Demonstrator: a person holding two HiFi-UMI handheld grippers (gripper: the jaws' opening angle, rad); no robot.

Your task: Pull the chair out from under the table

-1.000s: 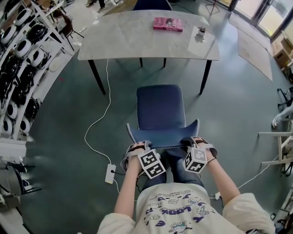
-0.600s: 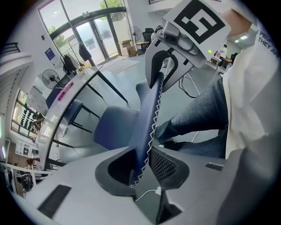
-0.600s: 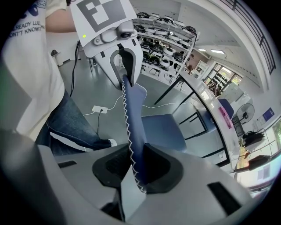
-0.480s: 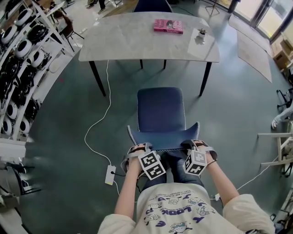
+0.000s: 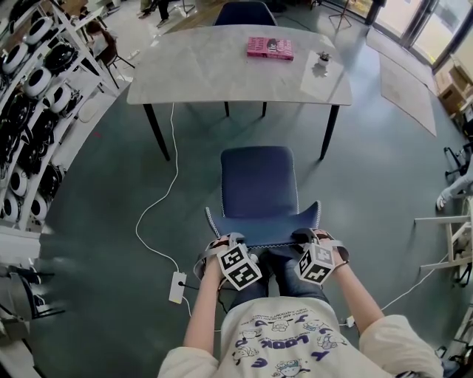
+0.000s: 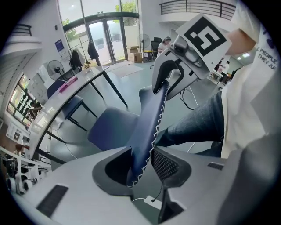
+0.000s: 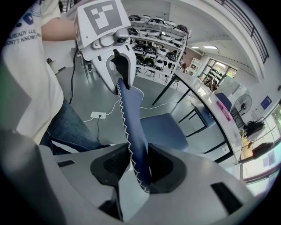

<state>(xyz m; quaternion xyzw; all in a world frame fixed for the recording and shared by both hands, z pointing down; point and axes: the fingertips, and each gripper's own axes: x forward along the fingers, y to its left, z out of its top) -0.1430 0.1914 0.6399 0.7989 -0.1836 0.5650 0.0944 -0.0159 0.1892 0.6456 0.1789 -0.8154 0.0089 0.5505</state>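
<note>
The blue chair [image 5: 259, 181] stands on the floor, well out from the grey table [image 5: 222, 70], with its backrest [image 5: 262, 225] toward me. My left gripper [image 5: 222, 240] straddles the backrest's left top corner and my right gripper [image 5: 309, 236] straddles the right one. In the left gripper view the stitched backrest edge [image 6: 147, 132] runs between the jaws of my left gripper [image 6: 140, 165], which are opening, with a thin gap at the meshed pad [image 6: 166, 165]. In the right gripper view the backrest [image 7: 131, 118] lies between the opening jaws of my right gripper [image 7: 134, 165], with a gap on its left side.
A pink book [image 5: 270, 48] and a white sheet with a small object [image 5: 323, 63] lie on the table. A second blue chair [image 5: 244, 11] stands beyond it. A white cable leads to a power strip [image 5: 177, 286] left of my legs. Racks of gear [image 5: 29, 111] line the left.
The head view has shifted a little. The chair and both grippers keep their places at the backrest.
</note>
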